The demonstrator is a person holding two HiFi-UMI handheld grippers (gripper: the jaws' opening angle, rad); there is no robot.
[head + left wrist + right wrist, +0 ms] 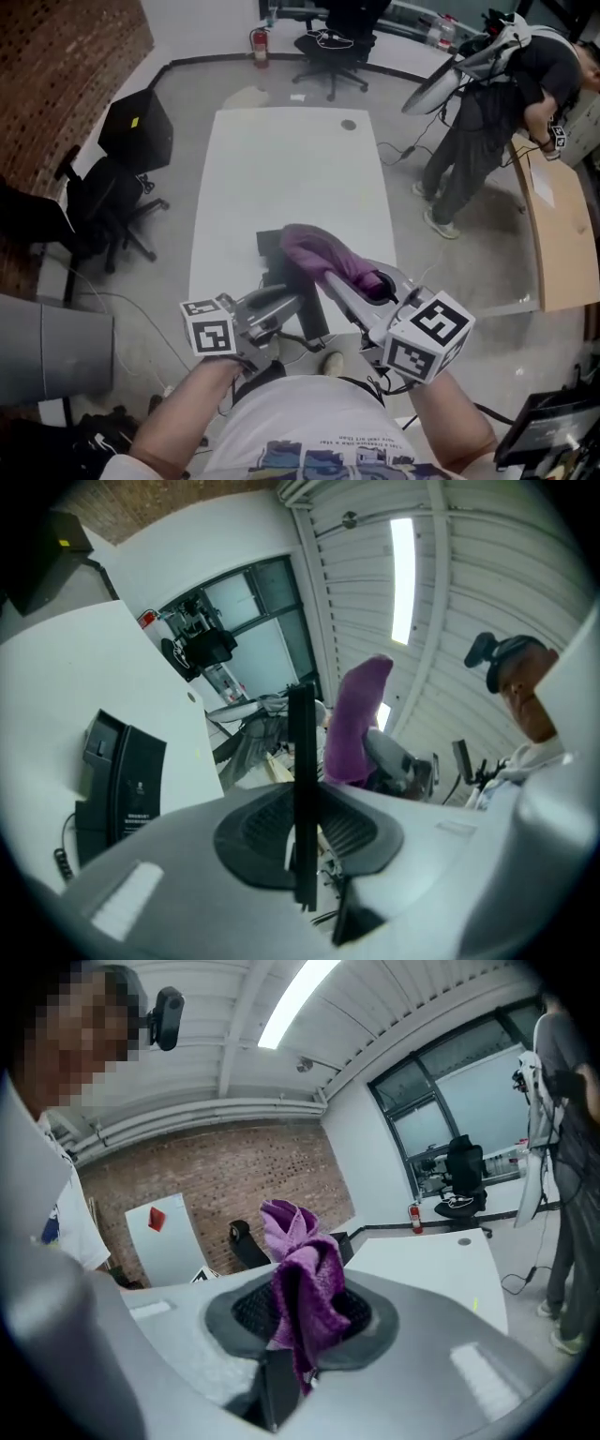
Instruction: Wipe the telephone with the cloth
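Note:
The black telephone [277, 251] stands near the front edge of the white table [281, 169]. In the left gripper view the telephone [117, 780] is at the left, apart from the jaws. My right gripper [330, 277] is shut on the purple cloth [323, 251], which bunches up out of the jaws [300, 1312] and hangs above the telephone's right side. My left gripper [289, 302] is shut on a thin black plate [302, 789], seen edge-on between the jaws. That plate [315, 319] hangs at the table's front edge.
A person [487, 112] bends over at the back right beside a wooden desk [553, 234]. Black office chairs stand at the left [103, 211] and beyond the table [333, 47]. A black box [139, 127] sits on the floor at the left.

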